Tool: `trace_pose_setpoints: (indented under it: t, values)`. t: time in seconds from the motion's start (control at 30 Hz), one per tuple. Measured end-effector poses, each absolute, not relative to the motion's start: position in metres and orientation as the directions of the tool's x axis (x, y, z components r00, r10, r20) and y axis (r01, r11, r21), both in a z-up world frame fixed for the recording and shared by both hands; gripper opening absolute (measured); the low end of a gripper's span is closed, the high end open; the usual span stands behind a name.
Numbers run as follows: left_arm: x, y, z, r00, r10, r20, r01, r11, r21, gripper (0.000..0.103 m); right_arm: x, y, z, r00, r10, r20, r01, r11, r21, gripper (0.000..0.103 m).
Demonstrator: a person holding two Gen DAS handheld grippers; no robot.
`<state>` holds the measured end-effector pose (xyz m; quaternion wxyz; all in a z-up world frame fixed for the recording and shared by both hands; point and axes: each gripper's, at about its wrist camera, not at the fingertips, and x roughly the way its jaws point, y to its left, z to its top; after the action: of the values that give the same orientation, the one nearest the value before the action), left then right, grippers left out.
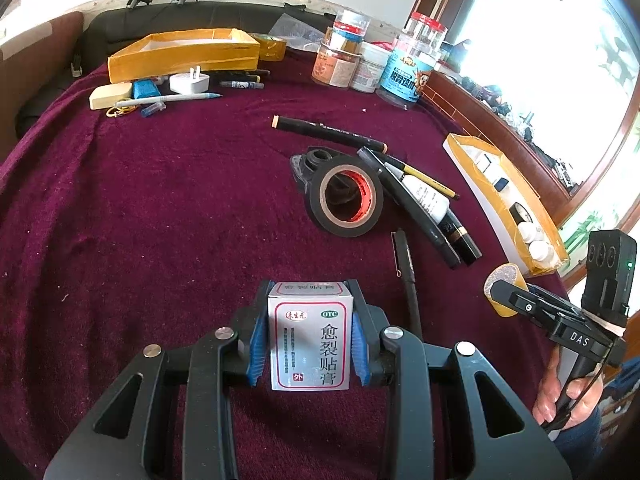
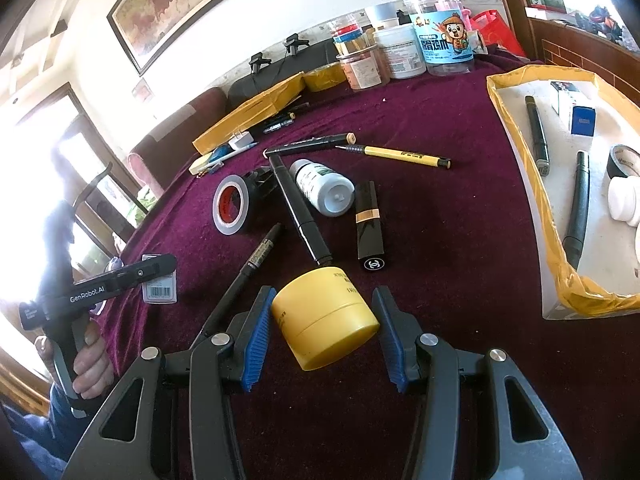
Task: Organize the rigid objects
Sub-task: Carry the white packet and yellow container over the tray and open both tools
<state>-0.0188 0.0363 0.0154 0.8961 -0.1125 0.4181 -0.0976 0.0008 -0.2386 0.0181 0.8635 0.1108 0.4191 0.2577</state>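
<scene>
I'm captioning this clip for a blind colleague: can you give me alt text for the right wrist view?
The right gripper holds a yellow jar on its side above a maroon cloth. Beyond lie pens, a tape roll, a white bottle and a lipstick; a yellow-edged tray sits right.

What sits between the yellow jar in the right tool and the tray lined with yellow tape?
Nothing visible. The round yellow plastic jar sits between the right tool's blue pads, and bare maroon cloth runs from there to the white tray lined with yellow tape. The black lipstick tube lies farther back, off that line.
</scene>
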Motion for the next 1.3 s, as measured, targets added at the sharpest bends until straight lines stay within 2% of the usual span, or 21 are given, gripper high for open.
trace_pose_setpoints:
  t: [0.3,0.43,0.6,0.8,1.03,1.3]
  values:
    - [-0.028,0.036,0.019,0.594,-0.319,-0.738,0.067,0.934,-0.350,0.032,-0.004,-0.242,0.022,0.541,0.508,-0.671,-0.326,0.862,0.389,0.044]
    - [-0.034,0.021,0.038,0.611,-0.312,-0.728,0.094,0.941,-0.325,0.032,-0.015,-0.246,0.034,0.557,0.507,-0.658,-0.339,0.862,0.377,0.044]
    - [-0.034,-0.011,0.067,0.615,-0.352,-0.706,0.170,0.933,-0.317,0.032,-0.025,-0.270,0.061,0.607,0.509,-0.611,-0.334,0.861,0.384,0.044]
    - [-0.023,-0.084,0.101,0.577,-0.439,-0.689,0.324,0.897,-0.301,0.032,-0.029,-0.330,0.094,0.696,0.420,-0.582,-0.245,0.901,0.357,0.045]
    - [0.021,-0.184,0.115,0.479,-0.516,-0.710,0.455,0.838,-0.302,0.032,0.012,-0.397,0.112,0.707,0.313,-0.635,-0.089,0.929,0.360,0.045]
    - [0.089,-0.272,0.090,0.384,-0.481,-0.788,0.467,0.838,-0.283,0.031,0.109,-0.437,0.110,0.645,0.231,-0.728,0.038,0.942,0.333,0.044]
